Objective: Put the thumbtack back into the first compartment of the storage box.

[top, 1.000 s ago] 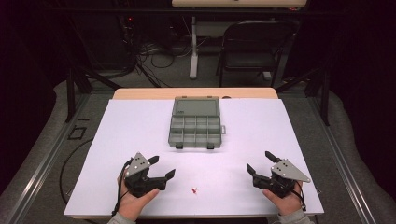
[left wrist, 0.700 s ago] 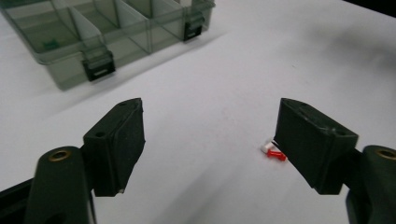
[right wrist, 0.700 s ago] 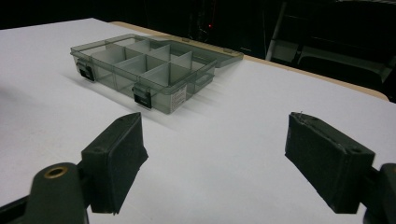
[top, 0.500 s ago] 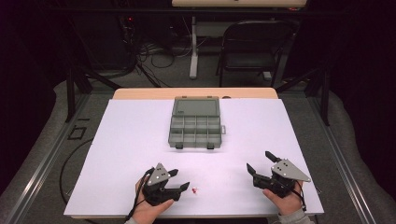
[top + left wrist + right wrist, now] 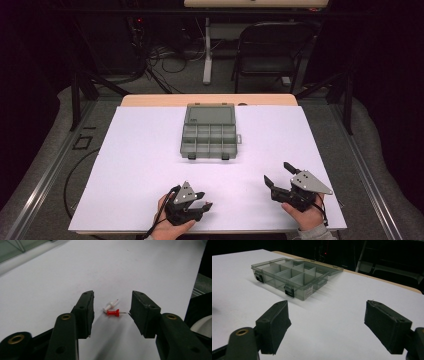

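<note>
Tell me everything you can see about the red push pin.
The red push pin is small, with a glossy, plastic-looking spool-shaped head and a thin metal point. It lies on its side on the white table cover, point toward one finger of the left gripper, between its open fingers. A white push pin lies against it.

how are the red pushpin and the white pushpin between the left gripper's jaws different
The red pushpin is red, the white pushpin white. The red pushpin lies across the left gripper view, its metal tip toward the right-hand jaw; the white pushpin lies slanted, behind it. The red pushpin's tip reaches close to that jaw, while the white pushpin sits clear of both. Both lie on their sides on the white table, touching each other, not gripped.
</note>
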`<state>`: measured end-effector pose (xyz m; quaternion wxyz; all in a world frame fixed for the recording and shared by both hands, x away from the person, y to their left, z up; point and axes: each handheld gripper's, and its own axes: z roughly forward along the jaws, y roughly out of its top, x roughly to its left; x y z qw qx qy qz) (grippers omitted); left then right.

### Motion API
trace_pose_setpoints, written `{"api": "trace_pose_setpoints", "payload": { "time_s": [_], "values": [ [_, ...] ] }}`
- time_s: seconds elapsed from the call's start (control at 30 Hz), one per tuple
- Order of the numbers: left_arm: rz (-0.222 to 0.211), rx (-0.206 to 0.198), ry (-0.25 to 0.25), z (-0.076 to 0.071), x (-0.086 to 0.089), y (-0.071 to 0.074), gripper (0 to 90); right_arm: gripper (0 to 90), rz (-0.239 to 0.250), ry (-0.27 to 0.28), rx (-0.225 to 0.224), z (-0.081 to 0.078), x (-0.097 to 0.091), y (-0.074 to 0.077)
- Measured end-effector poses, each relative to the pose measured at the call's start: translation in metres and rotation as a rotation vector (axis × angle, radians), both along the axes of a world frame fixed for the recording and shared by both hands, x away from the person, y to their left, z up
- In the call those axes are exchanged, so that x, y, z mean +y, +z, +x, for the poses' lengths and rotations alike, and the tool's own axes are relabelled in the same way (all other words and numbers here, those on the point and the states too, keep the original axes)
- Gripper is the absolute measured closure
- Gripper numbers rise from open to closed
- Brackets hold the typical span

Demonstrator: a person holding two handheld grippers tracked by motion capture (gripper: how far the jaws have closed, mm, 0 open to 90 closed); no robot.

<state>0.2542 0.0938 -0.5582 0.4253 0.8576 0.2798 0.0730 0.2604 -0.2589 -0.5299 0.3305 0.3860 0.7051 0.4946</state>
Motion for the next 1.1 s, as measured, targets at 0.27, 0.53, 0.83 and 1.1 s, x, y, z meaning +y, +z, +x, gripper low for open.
{"api": "trace_pose_setpoints", "payload": {
  "time_s": [0.27,0.53,0.83,1.1],
  "values": [
    [0.041,0.000,-0.024,-0.0007,-0.0071,-0.0043,60.1,19.4,-0.001,0.001,-0.002,-0.0001,0.0000,0.0001],
    [0.037,0.023,-0.021,0.0003,-0.0074,-0.0066,63.6,19.4,-0.002,0.001,-0.005,0.0000,0.0001,0.0000],
    [0.049,0.016,-0.019,0.0008,-0.0083,-0.0069,66.3,19.5,-0.004,0.005,-0.006,0.0001,0.0001,-0.0001],
    [0.060,0.013,-0.022,0.0009,-0.0090,-0.0065,67.2,19.6,-0.005,0.006,-0.002,0.0002,0.0000,-0.0001]
  ]
}}
